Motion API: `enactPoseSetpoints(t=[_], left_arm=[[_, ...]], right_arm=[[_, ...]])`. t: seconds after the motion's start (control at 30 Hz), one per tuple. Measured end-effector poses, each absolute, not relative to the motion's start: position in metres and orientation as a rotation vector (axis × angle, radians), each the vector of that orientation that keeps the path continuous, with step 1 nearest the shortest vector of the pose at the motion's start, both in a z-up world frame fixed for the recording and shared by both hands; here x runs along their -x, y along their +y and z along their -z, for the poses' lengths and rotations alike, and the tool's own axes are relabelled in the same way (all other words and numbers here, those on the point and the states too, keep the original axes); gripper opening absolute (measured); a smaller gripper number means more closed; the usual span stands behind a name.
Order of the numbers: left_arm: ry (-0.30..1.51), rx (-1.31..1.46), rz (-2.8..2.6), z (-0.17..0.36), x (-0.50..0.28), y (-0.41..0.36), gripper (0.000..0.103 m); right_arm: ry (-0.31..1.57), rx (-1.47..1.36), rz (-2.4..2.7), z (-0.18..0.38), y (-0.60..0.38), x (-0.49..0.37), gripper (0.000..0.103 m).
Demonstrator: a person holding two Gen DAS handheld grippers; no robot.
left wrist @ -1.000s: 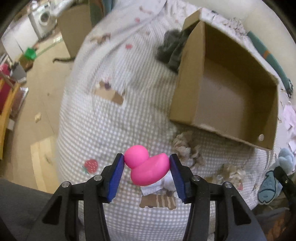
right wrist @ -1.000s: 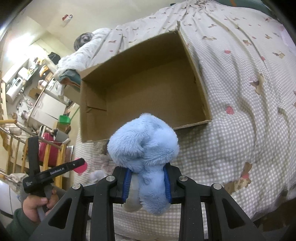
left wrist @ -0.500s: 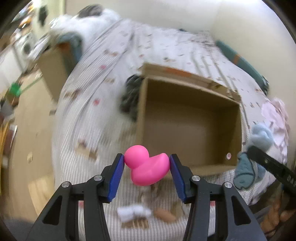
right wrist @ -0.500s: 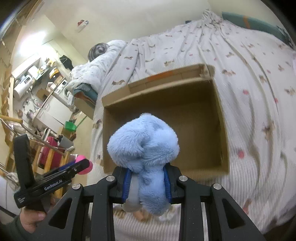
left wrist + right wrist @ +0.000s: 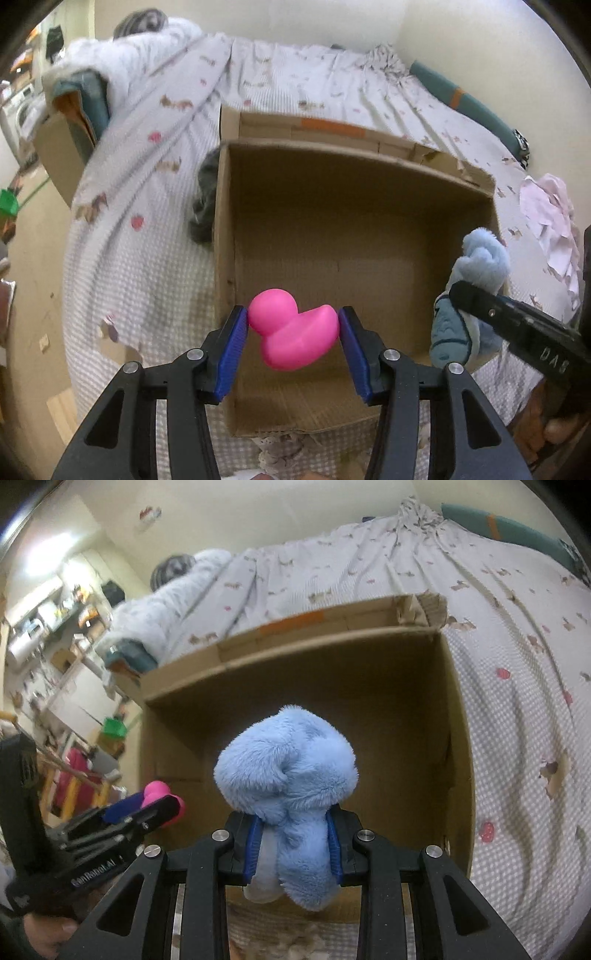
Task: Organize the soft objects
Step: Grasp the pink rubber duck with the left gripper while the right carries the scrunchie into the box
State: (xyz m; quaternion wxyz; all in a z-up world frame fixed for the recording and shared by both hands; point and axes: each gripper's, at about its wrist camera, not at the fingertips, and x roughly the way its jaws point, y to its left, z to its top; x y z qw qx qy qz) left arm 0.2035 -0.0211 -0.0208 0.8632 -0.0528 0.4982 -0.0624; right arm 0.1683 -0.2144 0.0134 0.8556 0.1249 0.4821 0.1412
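One cardboard box (image 5: pixel 369 229), open-topped, nothing visible inside, on the checked bedspread (image 5: pixel 140 229); one pink rubber duck (image 5: pixel 293 334), clamped between the blue pads of the left gripper (image 5: pixel 293 332), held above the box's near edge; one blue plush toy (image 5: pixel 291 794), pinched in the right gripper (image 5: pixel 293 843), likewise over the box; one dark grey cloth (image 5: pixel 205 206) against the box's left outer wall.

Home bedroom: quilted bed (image 5: pixel 155 236), washing machine (image 5: pixel 16 107).

Soft, warm indoor light, glare upper left in the right view, strong fisheye bending, blurred margins.
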Motion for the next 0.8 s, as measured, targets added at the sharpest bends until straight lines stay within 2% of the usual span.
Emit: enactPoseSetpoints(t=[0.2,0.4,0.47,0.53,0.6,0.73,0.8], left_arm=[[1.02,0.056,0.144,0.022,-0.197,-0.029,0.047],[1.051,0.025,0.153,0.029,-0.204,-0.035,0.048],[1.059,0.036,0.165,0.031,-0.205,-0.035,0.057],[1.051,0.029,0.179,0.029,-0.204,-0.04,0.079],[1.029,-0.008,0.171,0.025,-0.201,-0.047,0.092],[1.018,-0.039,0.165,0.018,-0.196,-0.056,0.092],[1.021,-0.037,0.163,0.018,-0.196,-0.055,0.092]], right_arm=[[1.066,-0.214,-0.289,0.004,-0.207,-0.166,0.032],[1.027,-0.167,-0.285,-0.002,-0.211,-0.166,0.033],[1.026,-0.133,-0.262,0.0,-0.211,-0.166,0.033],[1.041,-0.128,-0.252,0.004,-0.212,-0.166,0.033],[1.059,-0.152,-0.25,0.008,-0.215,-0.168,0.034],[1.058,-0.183,-0.251,0.008,-0.218,-0.171,0.036],[1.055,-0.198,-0.257,0.008,-0.218,-0.17,0.043]])
